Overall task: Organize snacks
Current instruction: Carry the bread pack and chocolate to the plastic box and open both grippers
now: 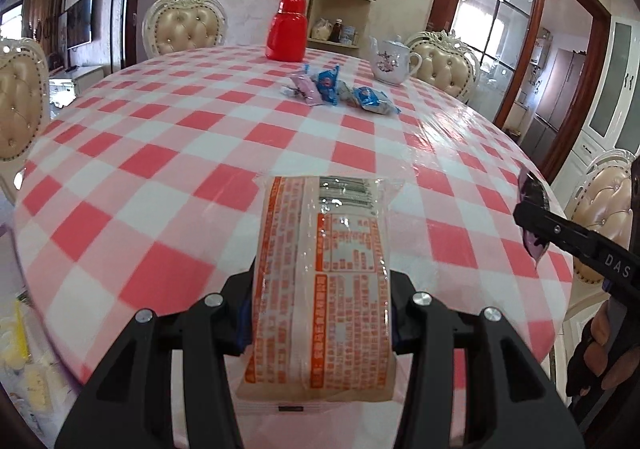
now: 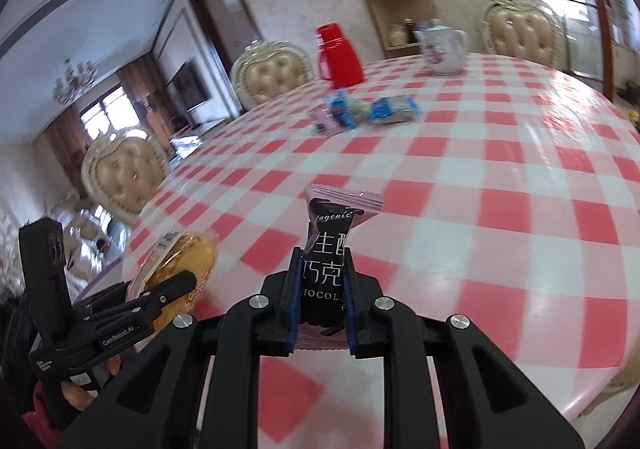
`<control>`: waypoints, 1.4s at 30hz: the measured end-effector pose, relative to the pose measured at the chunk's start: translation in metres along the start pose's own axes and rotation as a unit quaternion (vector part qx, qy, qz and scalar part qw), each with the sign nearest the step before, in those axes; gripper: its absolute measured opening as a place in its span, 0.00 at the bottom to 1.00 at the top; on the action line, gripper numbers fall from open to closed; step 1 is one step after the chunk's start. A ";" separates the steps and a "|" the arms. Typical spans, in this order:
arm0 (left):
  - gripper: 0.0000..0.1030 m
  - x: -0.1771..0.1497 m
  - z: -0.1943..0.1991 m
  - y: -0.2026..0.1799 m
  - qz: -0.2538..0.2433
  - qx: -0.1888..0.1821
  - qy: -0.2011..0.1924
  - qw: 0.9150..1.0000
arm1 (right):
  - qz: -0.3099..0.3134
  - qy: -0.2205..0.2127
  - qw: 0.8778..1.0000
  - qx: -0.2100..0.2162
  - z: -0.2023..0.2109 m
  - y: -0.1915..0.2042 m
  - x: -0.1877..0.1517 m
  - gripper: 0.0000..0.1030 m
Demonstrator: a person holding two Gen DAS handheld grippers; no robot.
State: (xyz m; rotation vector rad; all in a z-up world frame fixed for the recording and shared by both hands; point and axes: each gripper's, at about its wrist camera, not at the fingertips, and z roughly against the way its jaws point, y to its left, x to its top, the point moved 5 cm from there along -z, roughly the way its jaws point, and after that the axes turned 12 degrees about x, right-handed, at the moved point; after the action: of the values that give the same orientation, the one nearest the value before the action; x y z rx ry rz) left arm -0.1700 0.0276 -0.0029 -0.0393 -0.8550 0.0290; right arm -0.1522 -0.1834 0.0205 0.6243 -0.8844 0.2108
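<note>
At the left, the left gripper [image 1: 320, 313] is clamped on an orange-printed snack packet [image 1: 320, 281], held above the near edge of the checked table [image 1: 168, 153]. Between this edge and the small wrapped snacks [image 1: 340, 91] lying near the red jar [image 1: 287, 31] and the teapot [image 1: 390, 59], a wide bare stretch of cloth is seen. At the right, the right gripper [image 2: 323, 289] is clenched on a dark chocolate wrapper [image 2: 326, 245]; its lower end is hidden, and the far items are blurred.
</note>
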 end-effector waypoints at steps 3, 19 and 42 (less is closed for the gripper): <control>0.47 -0.005 0.008 0.021 0.011 0.013 -0.002 1.000 | 0.026 0.012 1.000 0.008 -0.008 0.020 -0.005 0.18; 0.47 -0.032 0.055 0.151 0.090 0.107 -0.020 0.990 | 0.118 0.066 0.989 0.062 -0.048 0.114 -0.028 0.18; 0.48 -0.064 0.089 0.284 0.173 0.232 0.010 0.957 | 0.287 0.191 0.914 0.212 -0.121 0.300 -0.095 0.18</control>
State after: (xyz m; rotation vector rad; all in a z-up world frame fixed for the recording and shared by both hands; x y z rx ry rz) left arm -0.2819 0.3107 -0.0058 0.2535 -0.7957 0.5561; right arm -0.2578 0.1365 0.0157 0.6777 -0.6191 1.0474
